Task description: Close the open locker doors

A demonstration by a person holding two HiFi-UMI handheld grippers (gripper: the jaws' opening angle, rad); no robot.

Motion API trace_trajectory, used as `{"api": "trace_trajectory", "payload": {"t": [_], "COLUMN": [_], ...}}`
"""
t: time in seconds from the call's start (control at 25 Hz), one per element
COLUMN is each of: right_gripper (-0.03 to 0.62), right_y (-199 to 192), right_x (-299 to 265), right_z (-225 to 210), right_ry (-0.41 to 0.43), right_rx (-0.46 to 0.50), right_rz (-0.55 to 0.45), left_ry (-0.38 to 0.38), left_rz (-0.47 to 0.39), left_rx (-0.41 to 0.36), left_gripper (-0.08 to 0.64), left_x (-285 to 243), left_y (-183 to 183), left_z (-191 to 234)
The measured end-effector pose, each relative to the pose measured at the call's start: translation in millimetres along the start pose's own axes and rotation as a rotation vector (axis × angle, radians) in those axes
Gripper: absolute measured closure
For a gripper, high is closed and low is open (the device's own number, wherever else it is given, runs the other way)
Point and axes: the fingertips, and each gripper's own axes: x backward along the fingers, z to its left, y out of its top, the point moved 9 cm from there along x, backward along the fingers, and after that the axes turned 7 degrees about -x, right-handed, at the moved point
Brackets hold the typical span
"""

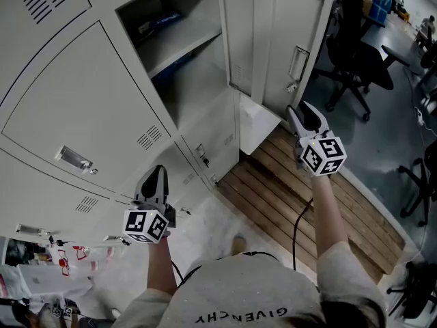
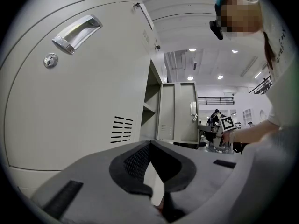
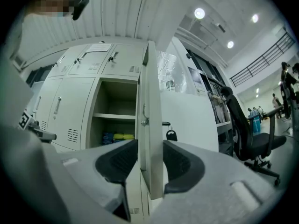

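Observation:
An open locker compartment [image 1: 184, 60] shows a shelf with blue and yellow items [image 3: 117, 136]. Its grey door [image 1: 295, 33] stands swung out to the right. My right gripper [image 1: 300, 109] is at that door's lower free edge. In the right gripper view the door's edge [image 3: 150, 101] runs straight between the jaws of the right gripper [image 3: 150, 143]; they are open, with a pad close on each side. My left gripper [image 1: 156, 173] hovers by the closed lower lockers. The left gripper [image 2: 150, 146] is shut and holds nothing.
A closed locker door with a metal handle [image 2: 77, 31] fills the left. A pale panel [image 1: 258, 125] sticks out below the open door. A wooden slatted platform [image 1: 293, 190] lies underfoot. Office chairs [image 1: 355, 67] stand to the right and bags [image 1: 41, 265] at lower left.

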Motion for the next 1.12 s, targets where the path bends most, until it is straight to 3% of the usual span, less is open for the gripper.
{"api": "trace_trajectory", "payload": {"t": [0.52, 1.12], "right_gripper": [0.449, 0.480], "right_y": [-7, -18], "right_x": [11, 2], "right_z": [45, 124], "right_ry": [0.055, 0.128], "right_rx": [0.032, 0.044], "right_rz": [0.037, 0.052], "left_ry": [-0.037, 0.002], "left_rz": [-0.014, -0.024], "left_rx": [0.012, 0.010], "left_gripper": [0.563, 0.563], "left_x": [5, 51], "left_y": [-3, -1], "left_z": [6, 44]}}
